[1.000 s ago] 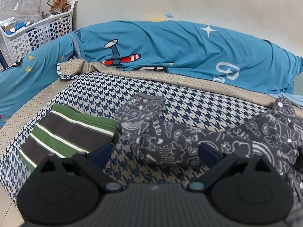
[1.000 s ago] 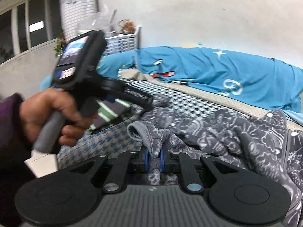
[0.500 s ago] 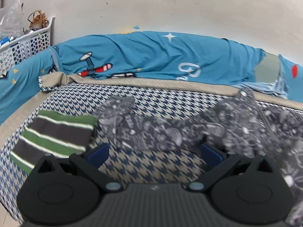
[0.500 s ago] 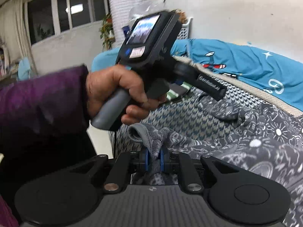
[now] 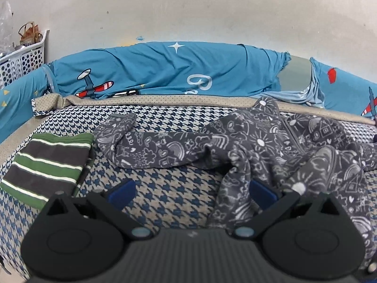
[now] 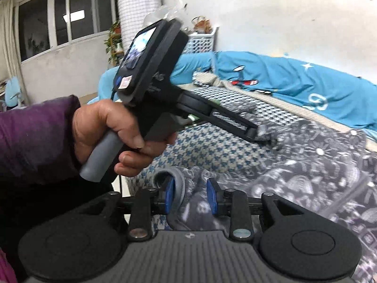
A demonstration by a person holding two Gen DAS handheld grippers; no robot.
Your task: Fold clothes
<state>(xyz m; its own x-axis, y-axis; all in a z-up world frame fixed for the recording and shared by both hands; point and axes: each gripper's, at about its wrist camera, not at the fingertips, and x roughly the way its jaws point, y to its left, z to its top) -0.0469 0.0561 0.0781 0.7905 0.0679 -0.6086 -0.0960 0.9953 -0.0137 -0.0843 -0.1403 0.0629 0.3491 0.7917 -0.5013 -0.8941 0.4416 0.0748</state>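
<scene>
A dark grey doodle-print fleece garment [image 5: 271, 146] lies spread and rumpled across the houndstooth bed cover [image 5: 169, 193]. One sleeve stretches left. My left gripper [image 5: 190, 191] is open just above the cover, its right finger against a fold of the garment. In the right wrist view my right gripper [image 6: 190, 197] has its pads parted, with the garment's grey cuff [image 6: 174, 184] lying loose between them. The left gripper [image 6: 255, 132] and the hand holding it [image 6: 110, 129] show there, above the bed.
A folded green, grey and white striped garment [image 5: 49, 162] lies at the bed's left edge. A blue airplane-print quilt [image 5: 176, 70] is bunched along the wall. A white basket [image 5: 21, 59] stands at far left. Windows and floor [image 6: 59, 30] lie left of the bed.
My right gripper was shut on the grey cuff and has now opened. My left gripper has swung right along the bed, toward the garment's body.
</scene>
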